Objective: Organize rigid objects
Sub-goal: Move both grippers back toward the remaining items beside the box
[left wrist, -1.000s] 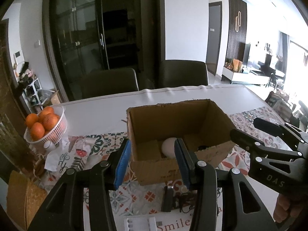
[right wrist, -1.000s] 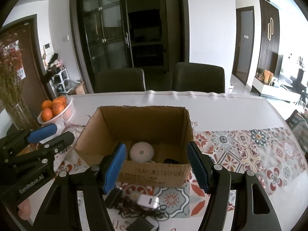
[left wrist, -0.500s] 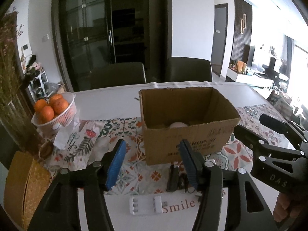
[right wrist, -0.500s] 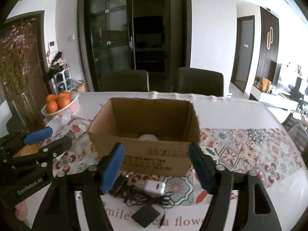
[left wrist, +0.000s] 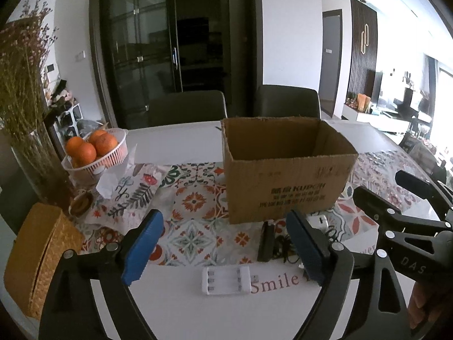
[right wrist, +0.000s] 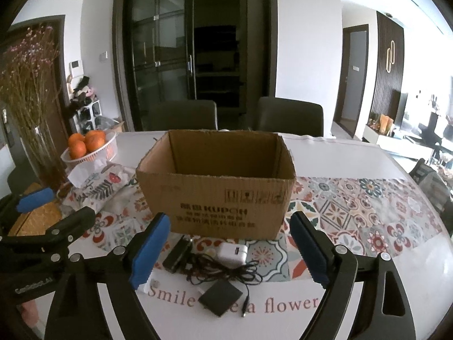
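An open cardboard box (left wrist: 286, 178) (right wrist: 218, 195) stands on the patterned runner; its inside is hidden from here. In front of it lie a white battery charger (left wrist: 226, 280), a black bar-shaped device (left wrist: 266, 240) (right wrist: 177, 253), a white plug adapter (right wrist: 232, 254), a black square adapter (right wrist: 220, 297) and a tangled black cable (right wrist: 223, 269). My left gripper (left wrist: 222, 249) is open and empty, above the charger. My right gripper (right wrist: 229, 255) is open and empty, above the adapters and cable.
A white basket of oranges (left wrist: 96, 150) (right wrist: 90, 146), a vase of dried flowers (left wrist: 25, 90), a floral pouch with tissue (left wrist: 127, 187) and a woven box (left wrist: 36, 257) sit at the left. Two dark chairs (right wrist: 288, 119) stand behind the table.
Both grippers have pulled back and down from above the box toward the table's near edge. The white round object inside the box is no longer visible. Jaws stay open.
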`<state>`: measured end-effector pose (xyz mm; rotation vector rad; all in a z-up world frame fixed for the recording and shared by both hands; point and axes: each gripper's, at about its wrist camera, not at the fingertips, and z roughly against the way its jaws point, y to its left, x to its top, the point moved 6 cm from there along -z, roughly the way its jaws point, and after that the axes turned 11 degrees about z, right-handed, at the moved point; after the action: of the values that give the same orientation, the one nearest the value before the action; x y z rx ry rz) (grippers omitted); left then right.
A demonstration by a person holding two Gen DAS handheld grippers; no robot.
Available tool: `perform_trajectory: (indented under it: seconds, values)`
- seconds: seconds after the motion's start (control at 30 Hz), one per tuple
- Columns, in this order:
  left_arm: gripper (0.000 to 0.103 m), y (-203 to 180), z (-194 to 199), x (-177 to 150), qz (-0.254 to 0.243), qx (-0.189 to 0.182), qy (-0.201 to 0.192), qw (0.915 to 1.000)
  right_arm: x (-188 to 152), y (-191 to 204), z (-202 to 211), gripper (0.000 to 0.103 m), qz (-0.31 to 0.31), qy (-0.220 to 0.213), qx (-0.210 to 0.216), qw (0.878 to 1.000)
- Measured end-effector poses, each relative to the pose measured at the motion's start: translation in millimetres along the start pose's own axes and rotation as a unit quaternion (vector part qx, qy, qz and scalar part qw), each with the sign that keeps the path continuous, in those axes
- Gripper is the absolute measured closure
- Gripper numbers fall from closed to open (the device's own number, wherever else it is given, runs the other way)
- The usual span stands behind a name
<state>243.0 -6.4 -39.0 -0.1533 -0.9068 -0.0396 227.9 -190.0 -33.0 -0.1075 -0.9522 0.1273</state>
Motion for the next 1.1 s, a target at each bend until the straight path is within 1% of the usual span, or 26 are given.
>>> perform_trajectory:
  seconds: [0.23,0.4,0.5,0.73,0.8,0.93,1.1]
  values:
    - [0.008,7,6,-19,0.001,0.004,-0.002,1.0,-17,11,4,0.013,0.0,0.003,0.007,1.0]
    - [0.008,12,5,-34,0.001,0.011,0.002,0.9999,-31,17,4,0.012,-0.001,0.006,0.008,1.0]
    - [0.008,14,4,-45,0.001,0.012,0.007,0.9999,-41,21,0,0.012,-0.003,0.016,0.013,1.0]
    - [0.008,22,-8,-68,0.011,0.012,0.029,0.9994,-63,30,-11,0.012,-0.003,0.045,0.027,0.999]
    - [0.008,23,-10,-71,0.01,0.012,0.032,0.9994,-68,32,-14,0.012,-0.002,0.051,0.027,0.998]
    - [0.008,25,-20,-83,0.01,0.009,0.05,0.9987,-75,37,-18,0.012,0.008,0.059,0.024,0.998]
    - [0.008,27,-33,-98,0.008,0.006,0.071,0.9974,-90,40,-28,0.012,0.011,0.081,0.024,0.996]
